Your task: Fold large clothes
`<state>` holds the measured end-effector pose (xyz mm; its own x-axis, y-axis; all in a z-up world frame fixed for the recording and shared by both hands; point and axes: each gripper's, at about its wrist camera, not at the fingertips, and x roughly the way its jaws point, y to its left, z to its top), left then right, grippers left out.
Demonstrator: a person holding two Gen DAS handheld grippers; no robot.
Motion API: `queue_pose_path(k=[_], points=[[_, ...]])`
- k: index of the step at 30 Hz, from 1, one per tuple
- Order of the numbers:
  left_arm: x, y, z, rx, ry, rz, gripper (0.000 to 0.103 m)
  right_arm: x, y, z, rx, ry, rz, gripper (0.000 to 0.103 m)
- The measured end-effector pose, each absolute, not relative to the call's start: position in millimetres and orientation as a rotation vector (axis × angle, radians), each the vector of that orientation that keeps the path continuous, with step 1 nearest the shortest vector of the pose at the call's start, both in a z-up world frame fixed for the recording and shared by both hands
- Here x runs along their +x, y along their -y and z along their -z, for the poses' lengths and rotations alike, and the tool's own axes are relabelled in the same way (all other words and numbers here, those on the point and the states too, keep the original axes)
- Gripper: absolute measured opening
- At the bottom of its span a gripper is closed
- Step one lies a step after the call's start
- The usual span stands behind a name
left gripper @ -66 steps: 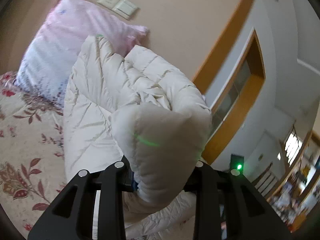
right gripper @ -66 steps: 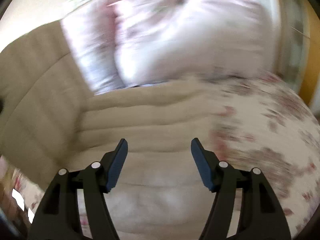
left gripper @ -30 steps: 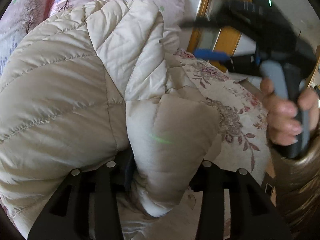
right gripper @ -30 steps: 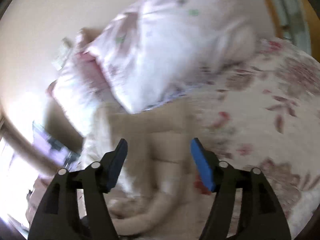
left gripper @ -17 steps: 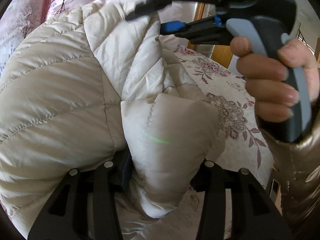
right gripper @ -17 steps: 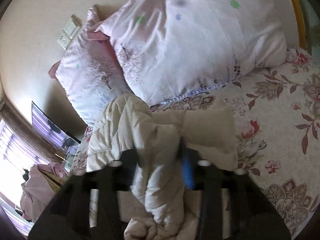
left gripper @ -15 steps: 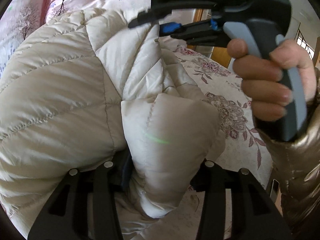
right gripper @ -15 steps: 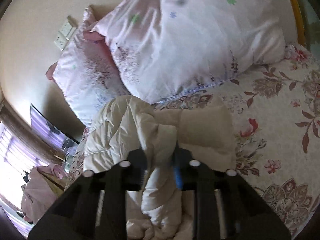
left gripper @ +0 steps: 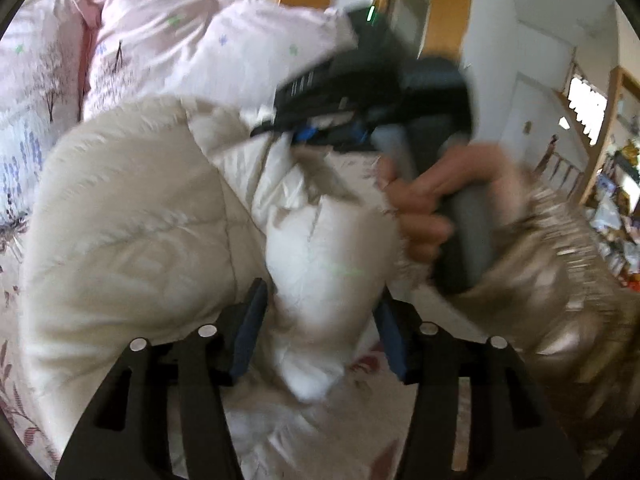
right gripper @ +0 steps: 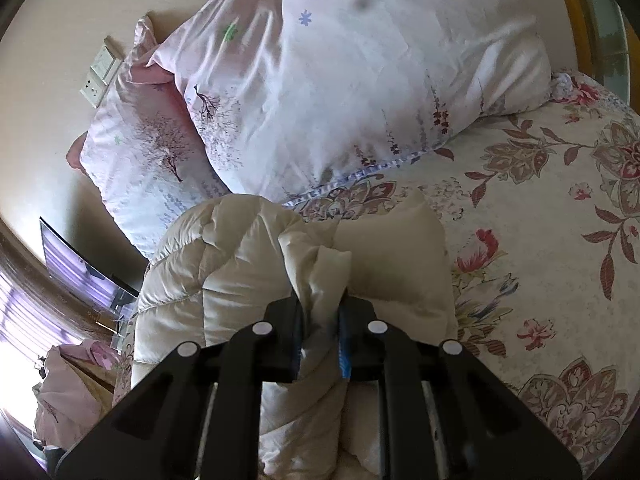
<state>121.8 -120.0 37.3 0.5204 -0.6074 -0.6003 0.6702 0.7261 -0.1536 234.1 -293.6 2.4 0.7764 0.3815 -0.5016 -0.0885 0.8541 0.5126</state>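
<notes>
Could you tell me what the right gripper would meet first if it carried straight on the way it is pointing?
The right gripper is already shut on a fold of the cream puffer jacket; pushed on, it would meet more jacket, then probably the large pink pillow, though depth is unclear.
</notes>
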Motion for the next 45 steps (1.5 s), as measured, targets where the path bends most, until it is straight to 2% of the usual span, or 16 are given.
queue_pose_path(k=[3, 5, 9, 15, 21, 45], points=[[120.7, 86.8, -69.6, 0.036, -0.631, 0.789, 0.057, 234.2, 293.9, -1.6, 0.484, -0.635, -0.264, 0.015], [132.5, 59.1, -90.5, -0.004, -0.573, 0.731, 0.065, 234.2, 294.8, -1.1, 0.480, -0.633, -0.264, 0.015], [182.5, 14.9, -105.8, -0.063, -0.561, 0.552, 0.065, 234.7, 296.7, 0.4, 0.480, -0.629, -0.258, 0.015], [239.6, -0.1, -86.1, -0.131, -0.666, 0.483, 0.065, 235.5, 296.9, 3.5, 0.473, -0.624, -0.252, 0.015], [259.6, 3.9, -59.9, -0.136, -0.726, 0.464, 0.065, 238.1, 302.0, 6.0, 0.471, -0.619, -0.233, 0.015], [286.2, 32.0, -29.3, -0.087, -0.796, 0.504, 0.069, 257.3, 326.5, 33.8, 0.515, -0.673, -0.151, 0.015]])
